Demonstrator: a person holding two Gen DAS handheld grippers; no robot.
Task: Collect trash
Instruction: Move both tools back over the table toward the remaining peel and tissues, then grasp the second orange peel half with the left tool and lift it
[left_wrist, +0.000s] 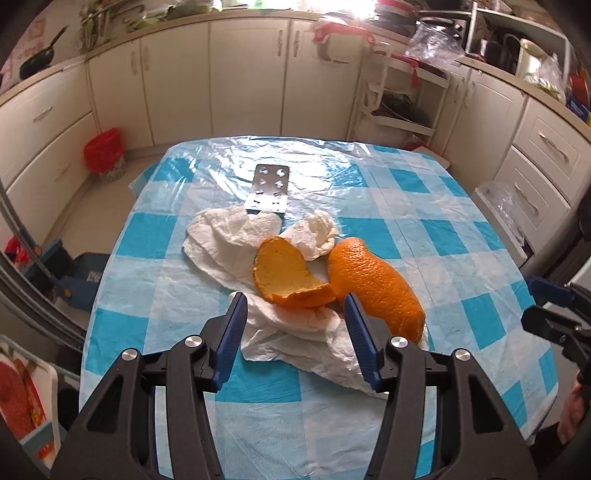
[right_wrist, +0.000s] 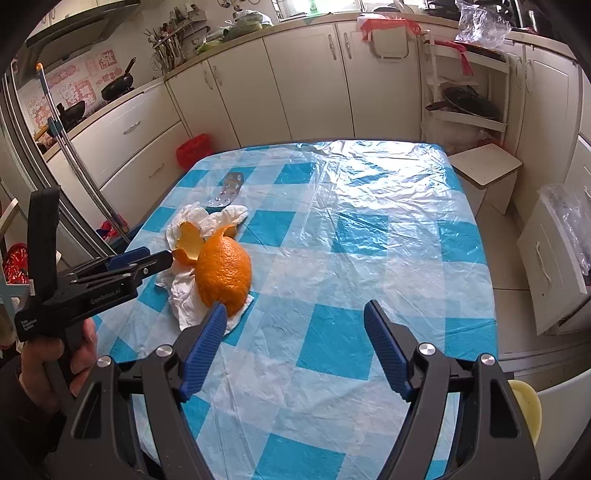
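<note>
Nearest, left gripper (left_wrist: 295, 306) part-spread over crumpled white tissue (left_wrist: 295, 343), pinching nothing; right gripper (right_wrist: 295, 314) spread wide above bare checked tablecloth (right_wrist: 369, 266), nothing between the jaws; just beyond the left tips, curled orange peel (left_wrist: 291, 277) on the tissue, larger orange peel (left_wrist: 376, 284) beside it; farther back, empty pill blister (left_wrist: 269, 189) touching the tissue's far edge; farthest, red-lined bin (left_wrist: 104, 153) on the floor by the cabinets.

Bright daylight floods in from the far window (left_wrist: 332, 7), blown out white. Glare streaks the plastic table cover (right_wrist: 388, 192). Fisheye edges bend and darken.
</note>
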